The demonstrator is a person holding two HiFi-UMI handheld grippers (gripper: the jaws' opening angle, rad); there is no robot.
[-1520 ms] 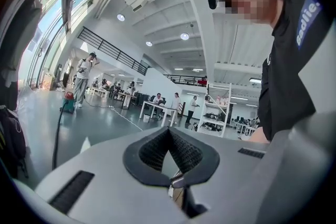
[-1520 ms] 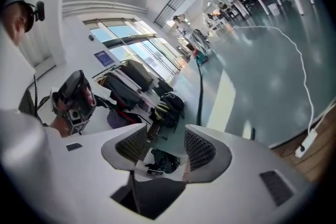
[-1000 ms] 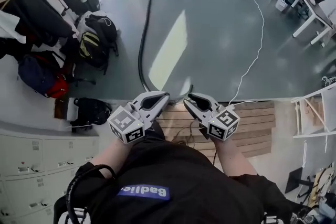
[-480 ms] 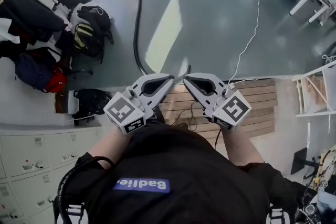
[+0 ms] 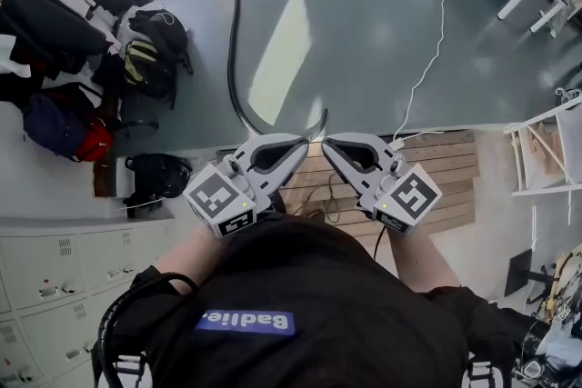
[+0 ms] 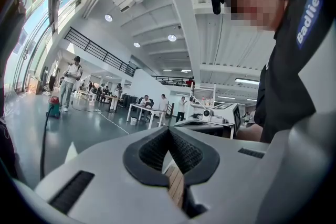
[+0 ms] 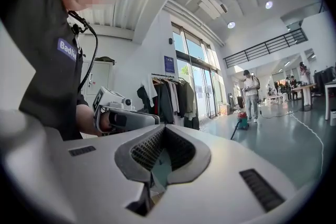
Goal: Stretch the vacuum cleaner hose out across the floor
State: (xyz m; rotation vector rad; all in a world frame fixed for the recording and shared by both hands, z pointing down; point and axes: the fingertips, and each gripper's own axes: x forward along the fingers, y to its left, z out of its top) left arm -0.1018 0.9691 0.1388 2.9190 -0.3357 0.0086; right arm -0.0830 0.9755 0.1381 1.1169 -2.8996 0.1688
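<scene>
Head view looks down on a person in a black shirt whose blue chest patch [image 5: 247, 321] carries white letters reading "Badlie", upside down from this angle. Part of the same word shows on the shirt in both gripper views. No other writing in the room can be read, and the cubes [image 5: 221, 200] on the tongs bear only black-and-white square markers. The left gripper [image 5: 305, 143] and right gripper [image 5: 325, 144] are held level side by side at chest height, tips close together. Each one's own view shows its jaw tips shut against each other, with nothing caught in the gap between the ribbed pads. The black vacuum cleaner hose [image 5: 233, 41] lies on the grey floor. It runs from the top of the picture down toward the person, and its near end curls to the right just ahead of the gripper tips, by the edge of the wooden decking [image 5: 446, 186]. At its far end stands the red vacuum cleaner [image 7: 242, 120], with someone standing beside it. A thin white cable [image 5: 438, 32] trails across the floor to the right of the hose. Backpacks [image 5: 155, 59] sit by a clothes rack on the left, above grey lockers [image 5: 55, 286].
</scene>
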